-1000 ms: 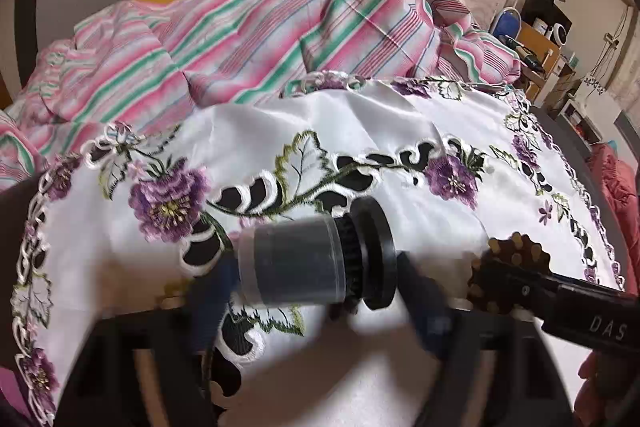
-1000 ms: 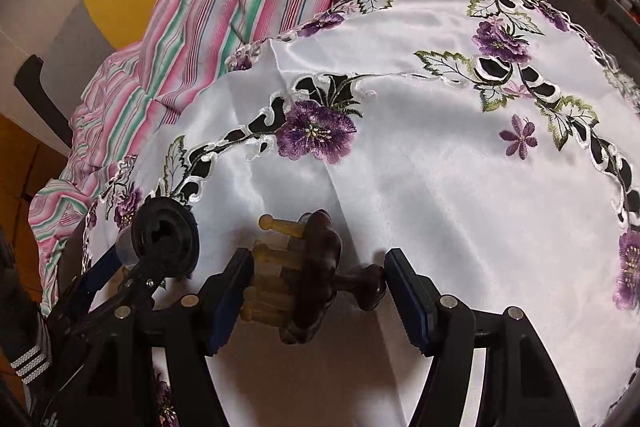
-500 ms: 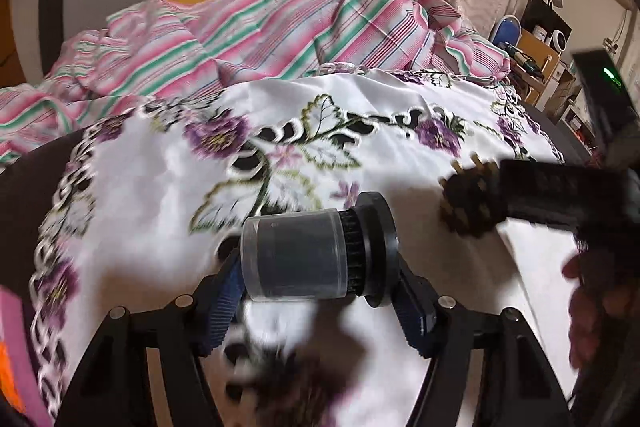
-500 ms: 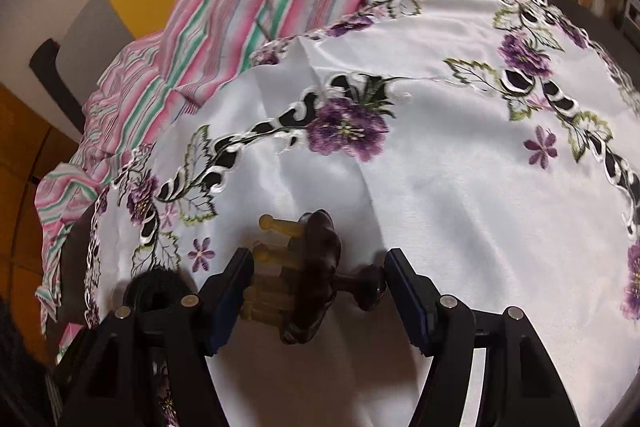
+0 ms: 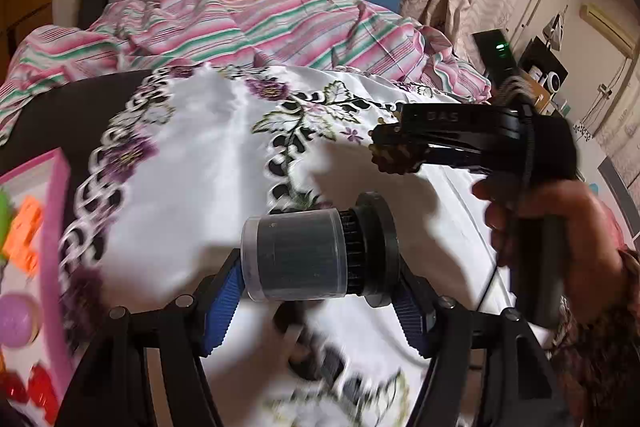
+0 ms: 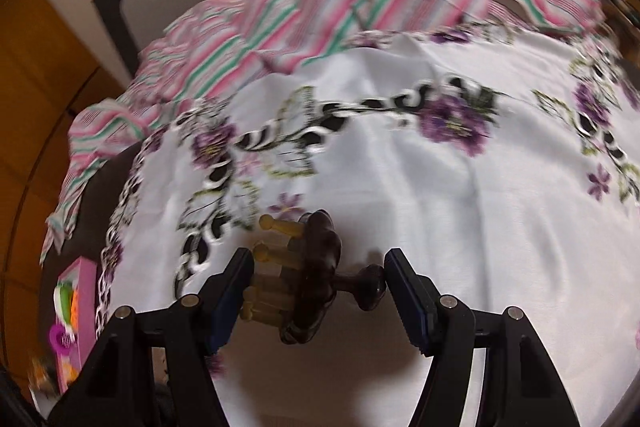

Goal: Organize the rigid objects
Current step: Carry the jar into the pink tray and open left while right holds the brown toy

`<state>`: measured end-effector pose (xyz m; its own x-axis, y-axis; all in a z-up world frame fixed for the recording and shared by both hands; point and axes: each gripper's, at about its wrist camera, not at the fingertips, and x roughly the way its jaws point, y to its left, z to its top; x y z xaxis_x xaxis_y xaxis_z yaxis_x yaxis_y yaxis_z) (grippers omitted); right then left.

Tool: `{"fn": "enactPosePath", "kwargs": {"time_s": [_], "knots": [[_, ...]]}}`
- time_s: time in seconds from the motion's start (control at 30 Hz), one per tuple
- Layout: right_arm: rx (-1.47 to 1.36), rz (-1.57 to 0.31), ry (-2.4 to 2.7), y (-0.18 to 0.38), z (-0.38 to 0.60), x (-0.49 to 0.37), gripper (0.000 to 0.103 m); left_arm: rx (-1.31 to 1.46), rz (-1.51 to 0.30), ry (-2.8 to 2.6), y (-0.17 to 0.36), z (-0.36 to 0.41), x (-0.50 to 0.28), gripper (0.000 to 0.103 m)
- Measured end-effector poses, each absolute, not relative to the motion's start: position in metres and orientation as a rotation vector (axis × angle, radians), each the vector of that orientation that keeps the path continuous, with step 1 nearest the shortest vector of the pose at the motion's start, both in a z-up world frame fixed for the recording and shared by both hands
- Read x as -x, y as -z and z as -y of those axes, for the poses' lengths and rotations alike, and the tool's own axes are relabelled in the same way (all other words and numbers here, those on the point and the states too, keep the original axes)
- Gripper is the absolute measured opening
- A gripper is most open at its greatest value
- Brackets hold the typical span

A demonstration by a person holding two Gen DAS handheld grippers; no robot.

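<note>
Pink tray [image 5: 54, 227] of small bright toys sits at the white embroidered cloth's [image 5: 200, 163] left edge. Only the left view shows "DAS" lettering on the right gripper [image 5: 394, 151] and the hand [image 5: 560, 227] gripping it. Left gripper [image 5: 320, 301] clamps a dark brush with clear cap [image 5: 316, 257] crosswise between its blue pads. Right gripper [image 6: 318, 283] pinches a dark wooden peg massager [image 6: 308, 275] end to end.

My blue pads [image 5: 222, 301] meet a grey canister [image 5: 294, 255] with a black cap [image 5: 376, 247]. The white cloth [image 5: 208, 163] bears purple flowers; the sheet [image 5: 280, 31] is pink-and-green striped, the tray [image 5: 56, 211] pink.
</note>
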<state>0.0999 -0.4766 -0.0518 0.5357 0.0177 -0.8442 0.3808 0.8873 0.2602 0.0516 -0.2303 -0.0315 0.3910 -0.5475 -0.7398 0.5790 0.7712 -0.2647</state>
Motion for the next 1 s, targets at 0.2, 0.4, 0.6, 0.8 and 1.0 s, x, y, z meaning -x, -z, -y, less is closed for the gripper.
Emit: {"fn": "enactPosePath", "kwargs": {"time_s": [0.2,0.4,0.6,0.8,1.0], "knots": [[-0.479,-1.016,0.177,0.061,0.463,-0.102,0.068,-0.026,-0.91,0.699,0.025,0.184,-0.025,0.07],[-0.386,-1.004,0.146,0.058,0.446,-0.103,0.068,-0.025,-0.906,0.68,0.025,0.139,0.0,0.07],[-0.365,-1.002,0.135,0.058,0.439,-0.102,0.068,-0.009,-0.879,0.608,0.019,0.086,0.016,0.07],[-0.355,-1.004,0.133,0.06,0.436,-0.102,0.068,-0.004,-0.89,0.474,0.021,0.031,0.021,0.07],[-0.358,-0.982,0.113,0.055,0.431,-0.101,0.068,0.023,-0.941,0.379,0.034,-0.002,0.012,0.07]]}}
